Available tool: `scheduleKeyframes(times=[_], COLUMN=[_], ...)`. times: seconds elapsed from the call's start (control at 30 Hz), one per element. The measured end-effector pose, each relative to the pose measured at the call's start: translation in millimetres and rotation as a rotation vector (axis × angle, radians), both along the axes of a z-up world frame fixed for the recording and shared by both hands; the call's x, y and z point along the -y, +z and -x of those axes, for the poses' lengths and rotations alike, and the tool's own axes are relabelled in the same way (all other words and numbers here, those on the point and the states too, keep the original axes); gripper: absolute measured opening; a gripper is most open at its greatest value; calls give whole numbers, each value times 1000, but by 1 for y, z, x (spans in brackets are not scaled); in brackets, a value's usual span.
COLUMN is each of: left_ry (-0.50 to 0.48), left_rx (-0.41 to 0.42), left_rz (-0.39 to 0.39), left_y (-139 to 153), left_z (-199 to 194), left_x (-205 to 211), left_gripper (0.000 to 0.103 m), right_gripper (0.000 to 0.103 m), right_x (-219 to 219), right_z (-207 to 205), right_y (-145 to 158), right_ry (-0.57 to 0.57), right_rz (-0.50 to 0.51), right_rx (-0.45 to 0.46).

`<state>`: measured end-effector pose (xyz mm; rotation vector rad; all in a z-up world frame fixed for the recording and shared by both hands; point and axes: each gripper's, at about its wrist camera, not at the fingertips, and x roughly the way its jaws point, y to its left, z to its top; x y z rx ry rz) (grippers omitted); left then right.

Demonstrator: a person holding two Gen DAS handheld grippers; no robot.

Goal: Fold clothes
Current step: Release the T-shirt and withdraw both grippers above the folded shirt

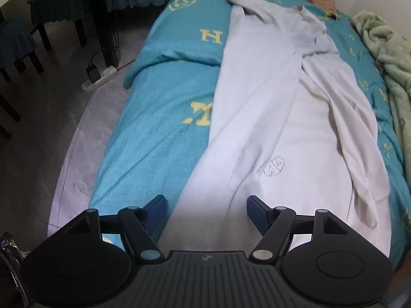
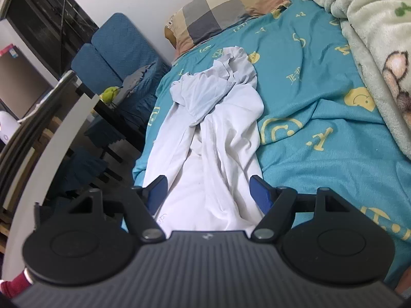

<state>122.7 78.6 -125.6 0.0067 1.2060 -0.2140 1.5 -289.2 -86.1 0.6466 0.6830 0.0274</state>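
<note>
Both grippers' fingers (image 1: 257,211) (image 2: 259,192) are apart, empty, over the long white cloth shirt (image 1: 295,133), ready to fold it on the blue bed (image 1: 154,141).

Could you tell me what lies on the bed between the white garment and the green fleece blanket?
Only a bare strip of the teal bedcover separates the white garment from the green fleece blanket, clearest in the right wrist view.

Left gripper (image 1: 206,209): wide open, nothing held, over the near end of the shirt.
White shirt (image 1: 277,118): long, lying along the bed, wrinkly, small drawing near its near end.
Bed cover (image 1: 159,133): blue-green with yellow letters.
Fuzzy green blanket (image 1: 390,59): bunched at the right edge.
Power strip (image 1: 100,78): on the grey floor, left of the bed.
</note>
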Motion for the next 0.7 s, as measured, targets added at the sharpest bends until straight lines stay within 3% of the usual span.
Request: scheduleKeyframes(times=[0.27,0.47,0.57,0.63,0.7], left_ry=[-15,-35,-59,-82,-103], left_rx=[-55,-60,-69,-60,-39], left_rz=[-56,-65,-71,-84,-99], left_y=[-4,1,1,4,7], left_z=[0,3,9,13,18], left_x=[8,17,24,30,36], left_gripper=[72,63,50,33,22], right_gripper=[72,72,72,72,72], right_x=[12,16,19,20,21], right_z=[0,1,-2,-3,-4], right_y=[-4,-6,-10,-12,-13], right_ry=[-6,-25,-32,-35,-39], right_rz=[-64,-61,-62,-62,-59], right_rx=[-6,-23,-47,-55,-63])
